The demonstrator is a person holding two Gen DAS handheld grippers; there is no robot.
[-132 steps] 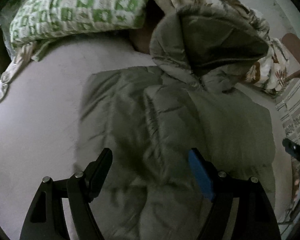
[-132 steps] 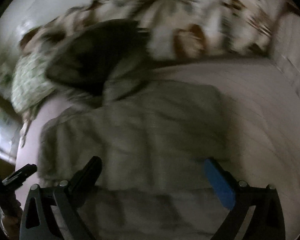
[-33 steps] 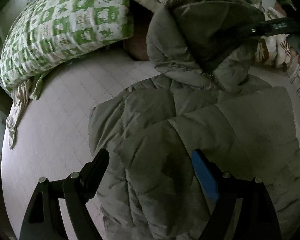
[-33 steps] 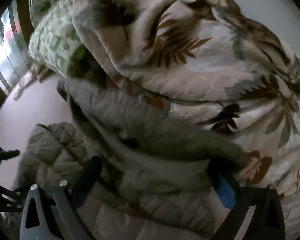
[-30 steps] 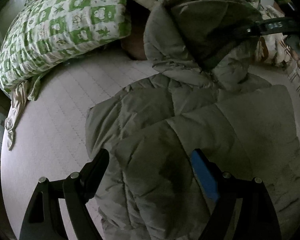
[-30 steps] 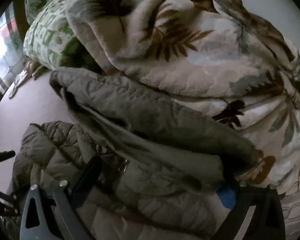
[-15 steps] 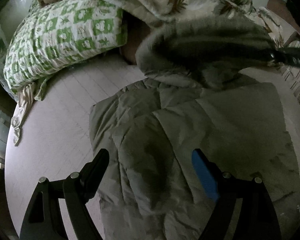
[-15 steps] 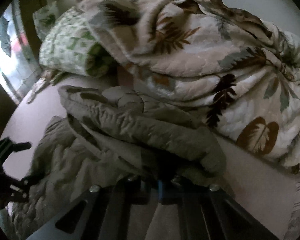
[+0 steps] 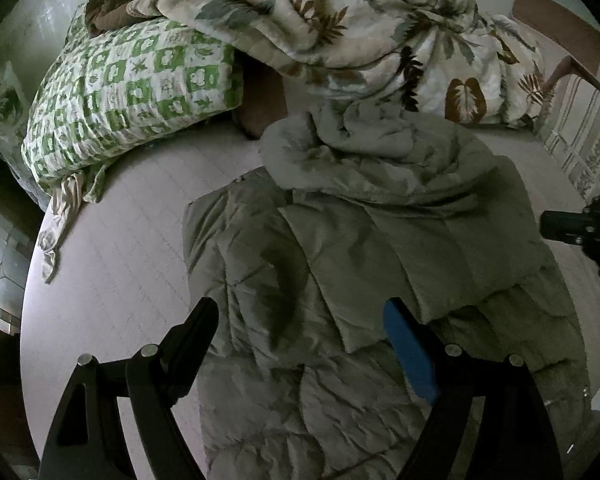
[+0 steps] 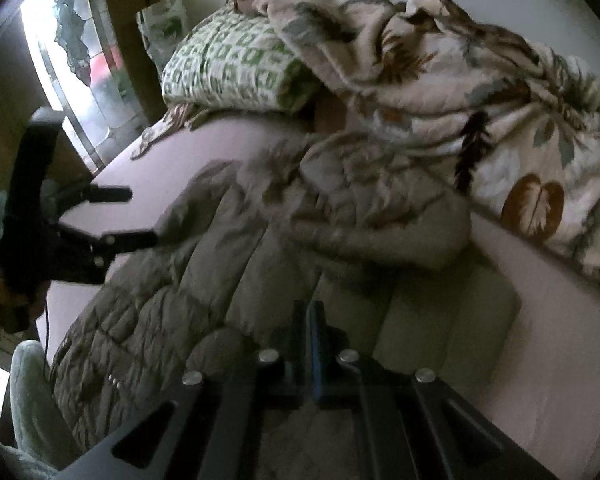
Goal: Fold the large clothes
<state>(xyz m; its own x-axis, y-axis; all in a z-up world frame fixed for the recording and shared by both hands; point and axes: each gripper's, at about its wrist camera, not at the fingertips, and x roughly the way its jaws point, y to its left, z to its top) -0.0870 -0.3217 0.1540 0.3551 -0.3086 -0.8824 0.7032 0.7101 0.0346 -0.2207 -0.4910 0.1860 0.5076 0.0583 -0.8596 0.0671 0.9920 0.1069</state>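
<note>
On the pale pink quilted mattress my big grey-green puffer jacket lies with its hood flopped onto its body, my left gripper hovering wide open above it, my right gripper pinched together with nothing visibly caught.

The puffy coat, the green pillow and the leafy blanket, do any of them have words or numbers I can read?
None can be read in either view.
Puffy coat: plain grey quilting, no label or tag showing.
Green pillow: only little pictures in squares, leaves and round shapes, no letters.
Leafy blanket: only leaf prints.
Left gripper and right gripper: no markings visible.
</note>
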